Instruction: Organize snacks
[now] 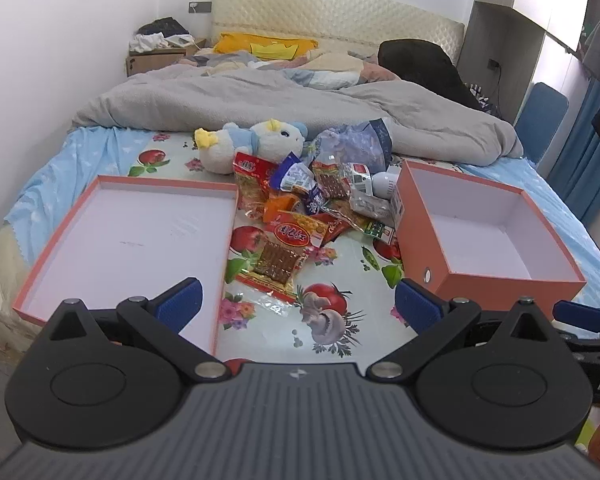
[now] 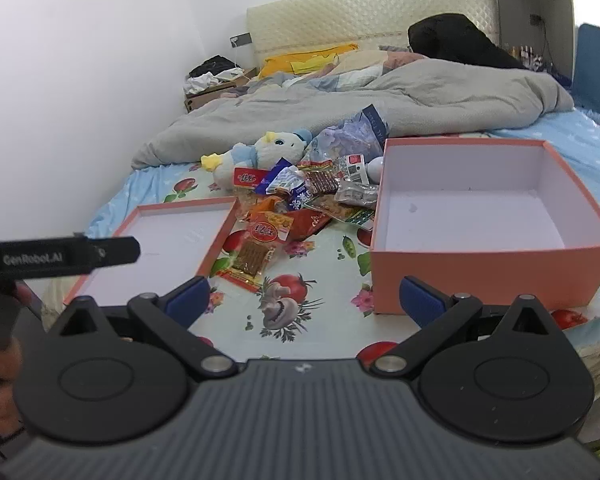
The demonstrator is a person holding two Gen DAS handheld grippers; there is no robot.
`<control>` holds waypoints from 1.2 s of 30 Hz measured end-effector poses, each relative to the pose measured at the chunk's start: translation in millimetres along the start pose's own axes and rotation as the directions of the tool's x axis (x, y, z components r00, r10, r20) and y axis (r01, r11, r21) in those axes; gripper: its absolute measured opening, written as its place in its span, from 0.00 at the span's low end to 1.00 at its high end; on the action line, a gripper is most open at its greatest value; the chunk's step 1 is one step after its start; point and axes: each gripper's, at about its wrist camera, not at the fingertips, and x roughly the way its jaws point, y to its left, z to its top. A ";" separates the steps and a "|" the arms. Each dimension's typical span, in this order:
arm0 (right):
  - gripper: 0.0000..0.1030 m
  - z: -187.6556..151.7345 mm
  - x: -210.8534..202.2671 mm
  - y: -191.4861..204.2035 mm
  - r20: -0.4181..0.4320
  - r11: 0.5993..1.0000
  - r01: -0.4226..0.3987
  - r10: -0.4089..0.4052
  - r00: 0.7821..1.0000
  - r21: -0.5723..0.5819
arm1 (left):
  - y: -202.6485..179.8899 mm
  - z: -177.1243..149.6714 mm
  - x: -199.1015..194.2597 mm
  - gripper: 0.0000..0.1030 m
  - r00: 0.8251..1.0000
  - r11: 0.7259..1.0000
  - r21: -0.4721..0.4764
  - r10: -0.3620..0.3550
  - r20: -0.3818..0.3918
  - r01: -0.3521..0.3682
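A pile of snack packets [image 1: 312,204] lies on the bed between a shallow orange lid [image 1: 128,240] on the left and a deep orange box [image 1: 488,236] on the right; both are empty. The nearest packet is a red-edged one with brown strips [image 1: 278,264]. The pile [image 2: 300,204], lid [image 2: 172,248] and box [image 2: 488,220] also show in the right wrist view. My left gripper [image 1: 298,300] is open and empty, held short of the pile. My right gripper [image 2: 304,300] is open and empty, near the box's front wall.
A plush toy [image 1: 256,144] lies behind the pile. A grey duvet [image 1: 300,104] covers the far half of the bed. A fruit-printed sheet [image 1: 332,320] lies under everything. The left gripper's body [image 2: 60,258] shows at the right view's left edge.
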 end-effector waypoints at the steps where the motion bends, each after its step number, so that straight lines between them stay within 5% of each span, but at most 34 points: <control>1: 1.00 0.1 1.8 -1.0 0.000 1.000 -0.002 0.002 1.000 0.006 | 0.2 -0.6 3.7 1.00 1.000 1.000 -0.001 -0.003 -0.006 0.003; 9: 0.95 -8.1 17.8 -6.4 -0.032 0.998 -0.008 0.010 0.999 0.067 | 1.0 -9.4 29.9 1.00 0.999 1.000 -0.008 -0.027 -0.035 0.026; 16: 0.95 -8.5 34.2 -6.6 -0.027 0.996 -0.001 0.004 1.000 0.087 | 8.5 -9.6 50.2 1.00 0.999 0.999 0.010 0.041 -0.002 -0.041; 24: 0.95 0.2 55.9 5.6 0.008 0.999 0.019 -0.019 1.000 0.029 | 24.9 -0.7 92.4 1.00 0.994 0.998 -0.012 0.063 -0.087 -0.064; 29: 0.95 21.4 68.5 12.6 0.054 0.999 -0.036 0.035 0.998 0.028 | 34.8 0.5 111.7 1.00 0.992 0.999 -0.016 0.030 -0.120 -0.033; 36: 0.95 39.7 110.1 9.7 0.006 0.995 -0.043 0.042 0.999 0.085 | 38.6 -5.2 140.4 0.99 0.992 1.000 0.021 -0.005 -0.129 0.008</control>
